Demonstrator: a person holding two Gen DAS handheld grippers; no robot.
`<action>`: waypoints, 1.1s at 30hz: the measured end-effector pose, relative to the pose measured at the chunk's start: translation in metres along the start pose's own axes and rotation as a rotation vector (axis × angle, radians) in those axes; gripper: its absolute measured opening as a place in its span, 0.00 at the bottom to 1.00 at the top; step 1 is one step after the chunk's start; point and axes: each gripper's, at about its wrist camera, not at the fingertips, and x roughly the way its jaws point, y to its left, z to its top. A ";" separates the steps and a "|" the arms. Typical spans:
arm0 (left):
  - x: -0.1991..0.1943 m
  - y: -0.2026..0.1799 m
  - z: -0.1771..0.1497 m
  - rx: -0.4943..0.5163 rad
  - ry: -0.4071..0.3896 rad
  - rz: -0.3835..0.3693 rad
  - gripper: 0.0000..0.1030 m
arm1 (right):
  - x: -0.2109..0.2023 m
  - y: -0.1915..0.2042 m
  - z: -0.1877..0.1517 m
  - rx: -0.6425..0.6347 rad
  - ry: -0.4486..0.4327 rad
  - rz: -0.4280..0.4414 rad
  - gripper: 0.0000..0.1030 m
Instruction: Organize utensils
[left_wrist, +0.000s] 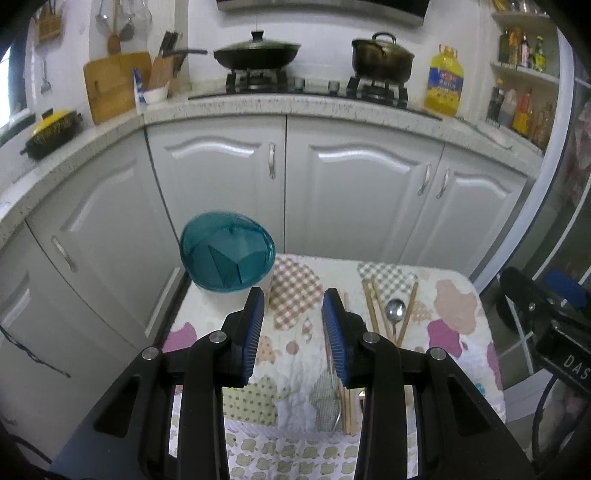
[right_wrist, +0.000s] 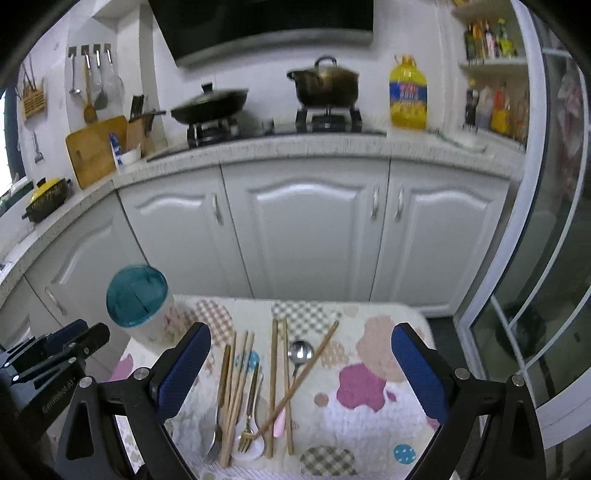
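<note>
Upright, lidded utensil holder (right_wrist: 138, 301) at table corner; inside: dividers only.

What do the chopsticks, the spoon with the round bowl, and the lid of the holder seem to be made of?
Chopsticks: probably wood or bamboo; matte tan colour.
Spoon: the bowl looks like polished steel, since it reflects light; the handle end seems pink, perhaps plastic.
Lid: apparently translucent teal plastic, because inner dividers show through it in the left wrist view.

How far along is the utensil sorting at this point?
Nothing looks done. The chopsticks, spoon and forks lie loose on the patterned cloth. Both the left hand-held gripper and right hand-held gripper are open, empty. The teal-lidded holder remains closed.
</note>
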 end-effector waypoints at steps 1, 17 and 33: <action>-0.003 -0.001 0.001 0.001 -0.008 0.001 0.31 | -0.004 0.002 0.002 -0.006 -0.007 0.001 0.95; -0.029 0.006 0.004 -0.016 -0.069 -0.007 0.31 | -0.029 0.023 0.013 -0.051 -0.074 -0.001 0.95; -0.029 0.008 0.004 -0.025 -0.061 -0.012 0.31 | -0.030 0.027 0.013 -0.059 -0.072 0.000 0.95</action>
